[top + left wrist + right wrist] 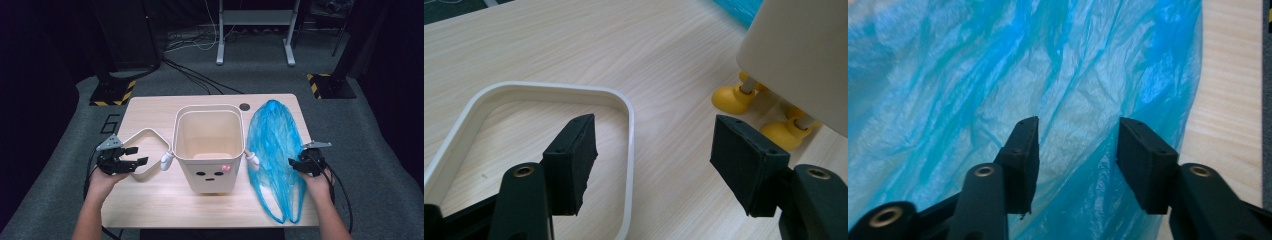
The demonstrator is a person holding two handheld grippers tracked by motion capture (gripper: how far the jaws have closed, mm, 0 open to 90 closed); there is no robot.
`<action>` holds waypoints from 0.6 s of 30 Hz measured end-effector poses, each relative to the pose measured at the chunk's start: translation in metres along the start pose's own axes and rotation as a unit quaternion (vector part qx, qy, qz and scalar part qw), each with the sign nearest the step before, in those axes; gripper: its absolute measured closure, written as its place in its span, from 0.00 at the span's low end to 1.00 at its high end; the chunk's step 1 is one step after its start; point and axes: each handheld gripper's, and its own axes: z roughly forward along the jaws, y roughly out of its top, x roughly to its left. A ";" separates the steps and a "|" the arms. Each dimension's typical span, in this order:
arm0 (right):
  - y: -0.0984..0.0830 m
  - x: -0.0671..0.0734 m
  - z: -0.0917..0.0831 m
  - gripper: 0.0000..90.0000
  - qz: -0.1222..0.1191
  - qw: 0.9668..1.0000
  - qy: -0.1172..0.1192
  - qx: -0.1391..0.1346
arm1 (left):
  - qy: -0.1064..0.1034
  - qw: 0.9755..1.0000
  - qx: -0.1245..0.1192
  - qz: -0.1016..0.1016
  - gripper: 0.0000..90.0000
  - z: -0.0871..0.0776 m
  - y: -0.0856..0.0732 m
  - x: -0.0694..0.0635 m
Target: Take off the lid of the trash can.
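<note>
A cream bin (186, 169) with a drawn face, small arms and yellow feet (731, 97) stands upright mid-table; its wall (804, 55) shows in the left gripper view. A white rounded ring frame (150, 136) lies flat to the left of it. My left gripper (139, 156) hovers open at the ring's near right corner, and the ring's rim (549, 90) runs under the gap (654, 145) between its jaws. A crumpled blue plastic bag (275, 140) lies to the right of the bin. My right gripper (292, 164) is low over the bag's right edge, jaws apart (1078, 145) with bag film (973, 75) beneath them.
The wooden table (150, 200) has bare surface in front of the bin and behind the ring. A round cable hole (244, 106) sits near the far edge. The table's right edge (1260, 75) lies close beside the bag. Grey floor, cables and stand legs surround the table.
</note>
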 end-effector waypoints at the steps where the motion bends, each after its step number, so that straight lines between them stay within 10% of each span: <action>1: -0.001 0.000 0.002 0.66 -0.002 1.000 0.001 0.005 | 0.000 1.000 0.000 0.000 0.38 0.000 0.000 0.000; 11: -0.003 0.001 0.005 0.98 -0.018 0.999 0.030 0.028 | 0.002 1.000 0.001 -0.002 0.39 0.001 -0.001 0.001; 18: -0.009 0.004 -0.004 1.00 -0.063 0.996 0.051 0.043 | 0.003 1.000 0.002 -0.001 0.39 0.000 -0.002 0.002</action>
